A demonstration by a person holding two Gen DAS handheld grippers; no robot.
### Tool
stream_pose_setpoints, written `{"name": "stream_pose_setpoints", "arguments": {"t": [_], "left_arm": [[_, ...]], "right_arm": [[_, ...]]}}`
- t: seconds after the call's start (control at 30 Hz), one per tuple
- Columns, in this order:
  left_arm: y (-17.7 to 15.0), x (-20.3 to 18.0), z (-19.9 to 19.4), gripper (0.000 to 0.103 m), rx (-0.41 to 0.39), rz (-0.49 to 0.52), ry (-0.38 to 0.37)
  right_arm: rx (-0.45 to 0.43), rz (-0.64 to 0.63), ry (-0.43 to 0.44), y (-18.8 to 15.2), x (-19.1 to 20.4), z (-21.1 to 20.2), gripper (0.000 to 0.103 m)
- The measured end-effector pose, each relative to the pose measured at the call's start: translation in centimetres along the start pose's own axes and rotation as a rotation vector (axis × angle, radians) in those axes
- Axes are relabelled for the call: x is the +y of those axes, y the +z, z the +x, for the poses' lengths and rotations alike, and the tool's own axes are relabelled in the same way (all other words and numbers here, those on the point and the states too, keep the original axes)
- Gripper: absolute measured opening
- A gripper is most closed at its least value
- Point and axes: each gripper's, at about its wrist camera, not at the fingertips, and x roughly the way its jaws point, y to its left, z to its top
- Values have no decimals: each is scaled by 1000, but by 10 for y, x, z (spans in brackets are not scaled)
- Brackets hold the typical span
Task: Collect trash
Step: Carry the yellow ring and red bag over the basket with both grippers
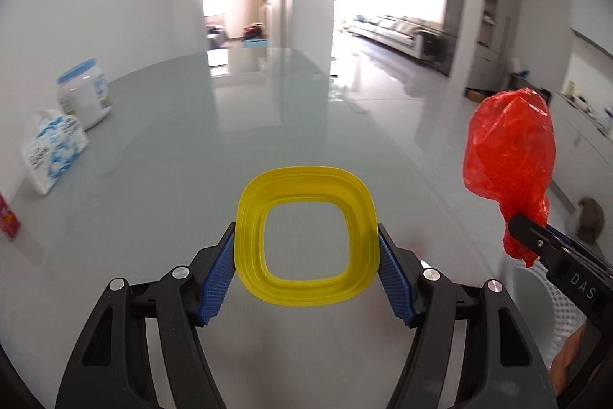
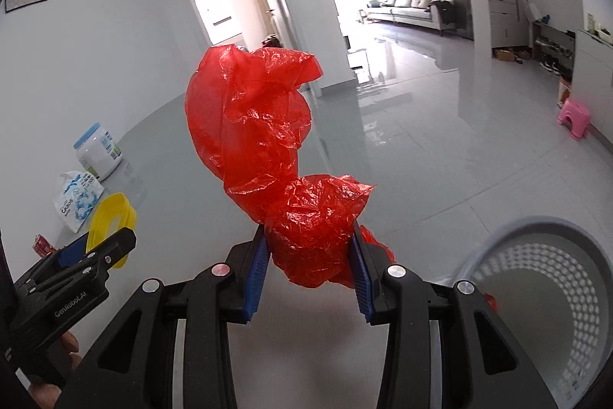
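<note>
My left gripper [image 1: 306, 240] is shut on a yellow square plastic ring [image 1: 306, 236], pinched at its two sides and held above the grey glass table [image 1: 172, 148]. That ring [image 2: 111, 221] and the left gripper [image 2: 103, 248] also show at the left of the right wrist view. My right gripper [image 2: 310, 248] is shut on a crumpled red plastic bag [image 2: 264, 133] that billows up above the blue pads [image 2: 258, 263]. In the left wrist view the red bag [image 1: 509, 148] hangs at the right in the right gripper [image 1: 536, 240]. A pale perforated waste basket [image 2: 548, 290] stands low at the right.
A white jar with a blue lid [image 1: 84, 94] and a tissue pack [image 1: 53, 148] stand at the table's left edge, with a red item [image 1: 7, 217] nearer. The basket rim [image 1: 555, 298] lies beyond the table's right edge. A pink stool [image 2: 574, 117] stands on the floor.
</note>
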Motion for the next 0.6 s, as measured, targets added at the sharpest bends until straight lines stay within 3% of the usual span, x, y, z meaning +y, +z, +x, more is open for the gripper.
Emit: {"name": "stream_pose_setpoints", "arguments": {"t": [0.27, 0.43, 0.6], "left_arm": [[-19, -117, -6, 66, 29, 166, -227], [-29, -168, -2, 67, 62, 248, -310], [-39, -200, 5, 67, 80, 314, -339]], "right_arm": [[5, 125, -208, -42, -105, -70, 38], [20, 192, -251, -60, -141, -85, 38], [53, 230, -270, -73, -159, -84, 38]]}}
